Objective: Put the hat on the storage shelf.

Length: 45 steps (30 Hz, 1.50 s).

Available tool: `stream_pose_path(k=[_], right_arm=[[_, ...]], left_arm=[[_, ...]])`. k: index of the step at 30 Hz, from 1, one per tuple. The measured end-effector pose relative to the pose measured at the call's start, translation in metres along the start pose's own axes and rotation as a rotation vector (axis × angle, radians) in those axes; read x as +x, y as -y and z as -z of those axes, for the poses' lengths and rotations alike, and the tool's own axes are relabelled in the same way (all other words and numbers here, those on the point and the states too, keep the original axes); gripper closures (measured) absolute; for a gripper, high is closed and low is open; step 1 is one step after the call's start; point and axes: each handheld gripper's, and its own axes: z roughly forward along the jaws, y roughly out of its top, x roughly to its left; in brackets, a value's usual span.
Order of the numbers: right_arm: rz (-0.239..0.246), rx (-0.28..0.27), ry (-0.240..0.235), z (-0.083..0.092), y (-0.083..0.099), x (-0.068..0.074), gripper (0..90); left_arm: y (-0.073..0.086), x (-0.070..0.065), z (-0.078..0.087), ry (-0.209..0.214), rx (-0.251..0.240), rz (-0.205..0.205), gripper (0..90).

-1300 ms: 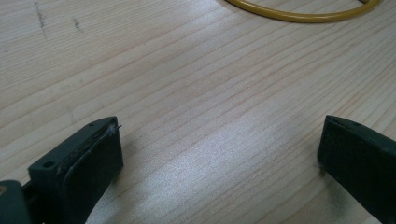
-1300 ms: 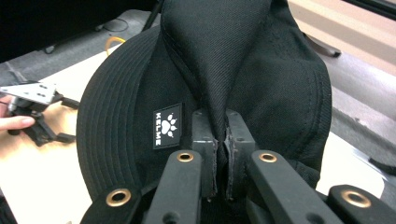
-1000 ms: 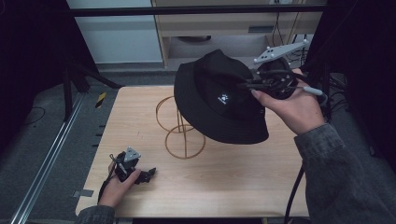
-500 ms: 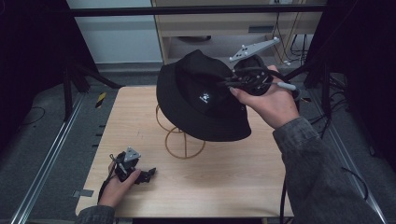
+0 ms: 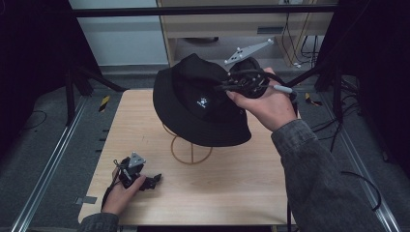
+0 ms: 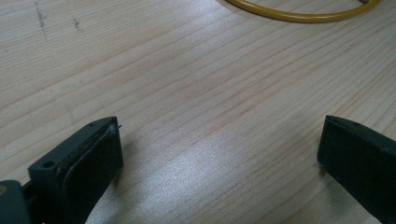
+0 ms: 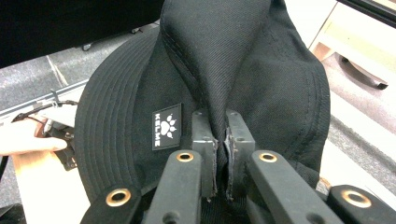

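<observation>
Right gripper (image 5: pixel 227 87) pinches the black hat (image 5: pixel 193 104) above the wire stand (image 5: pixel 191 152), not seated; left gripper (image 5: pixel 152 181), jaws spread, rests near the desk's front-left corner.

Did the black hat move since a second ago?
Yes. The black fabric bucket hat, pinched by the right gripper, went left across the wooden table and now hangs over the yellow wire hat stand.

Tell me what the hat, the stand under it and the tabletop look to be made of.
Hat: black woven cloth, likely cotton twill; visible weave, stitched brim rows, matte.
Stand: probably thin metal wire with a yellow-gold finish; slim glossy ring on the table.
Tabletop: light wood or wood veneer; straight grain lines, slight sheen.
</observation>
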Motion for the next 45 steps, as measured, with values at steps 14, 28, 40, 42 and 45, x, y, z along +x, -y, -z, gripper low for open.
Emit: stream_pose_path(k=[14, 28, 40, 42, 45], right_arm=[[0.002, 0.008, 0.000, -0.018, -0.012, 0.000, 85.4], [0.035, 0.061, -0.035, -0.052, -0.019, 0.014, 85.1], [0.059, 0.137, -0.052, -0.088, -0.011, 0.025, 84.7], [0.057, 0.143, -0.055, -0.092, -0.009, 0.026, 84.4], [0.055, 0.148, -0.060, -0.095, -0.008, 0.026, 84.0]], left_arm=[[0.000, 0.000, 0.000, 0.001, 0.003, -0.004, 0.0], [0.000, 0.000, 0.000, 0.001, -0.001, 0.001, 0.0], [0.000, 0.000, 0.000, 0.005, 0.002, 0.001, 0.0], [0.000, 0.000, 0.000, 0.005, 0.003, 0.001, 0.0], [0.000, 0.000, 0.000, 0.005, 0.003, 0.001, 0.0]])
